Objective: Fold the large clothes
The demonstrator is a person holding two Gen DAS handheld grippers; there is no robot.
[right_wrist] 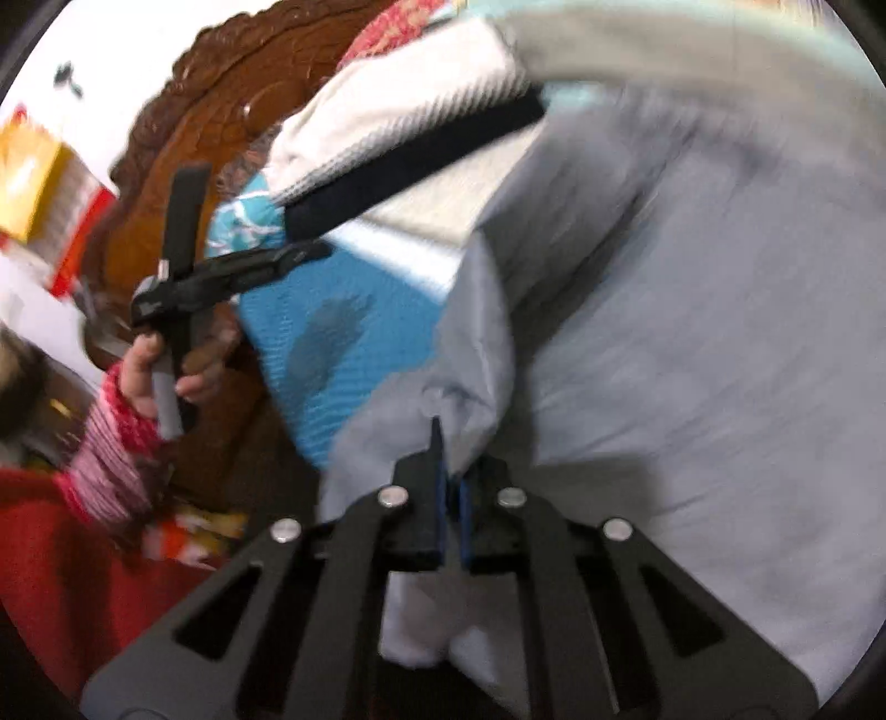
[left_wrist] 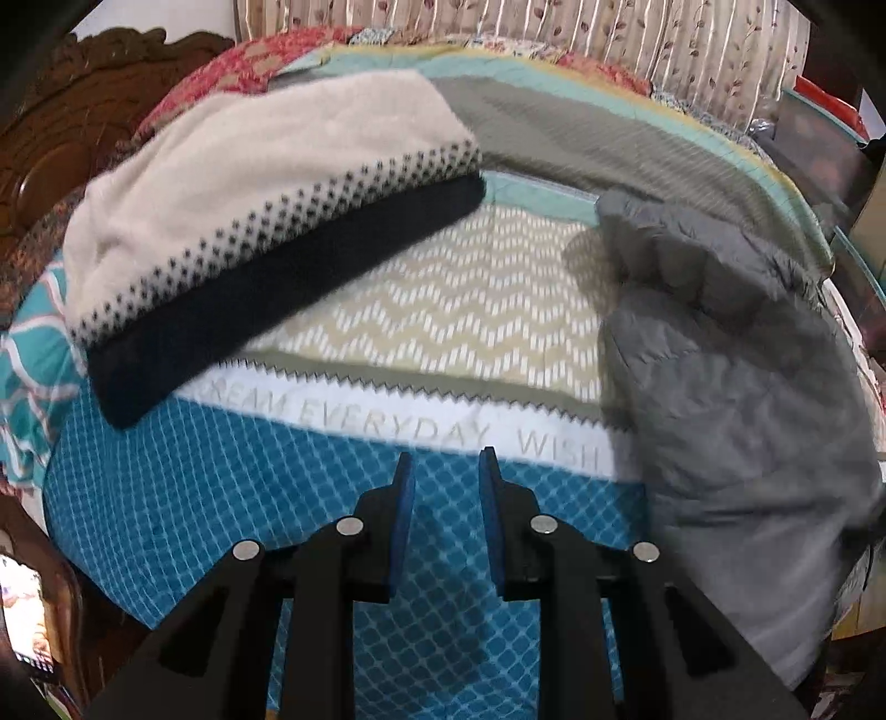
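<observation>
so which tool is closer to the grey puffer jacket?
Right. The right tool is shut on a fold of the grey puffer jacket. The left tool hangs over the blue bedspread, apart from the jacket, nothing between its pads.

Patchwork bedspread (left_wrist: 454, 310) fills the frame's centre beneath floral curtains (left_wrist: 554, 27).
A carved wooden headboard (left_wrist: 72, 127) rises at upper left; lettering reading "EVERYDAY WISH" (left_wrist: 443, 429) crosses a white band at centre. In the right wrist view, a yellow-and-red box (right_wrist: 44, 199) sits at left, blurred.
</observation>
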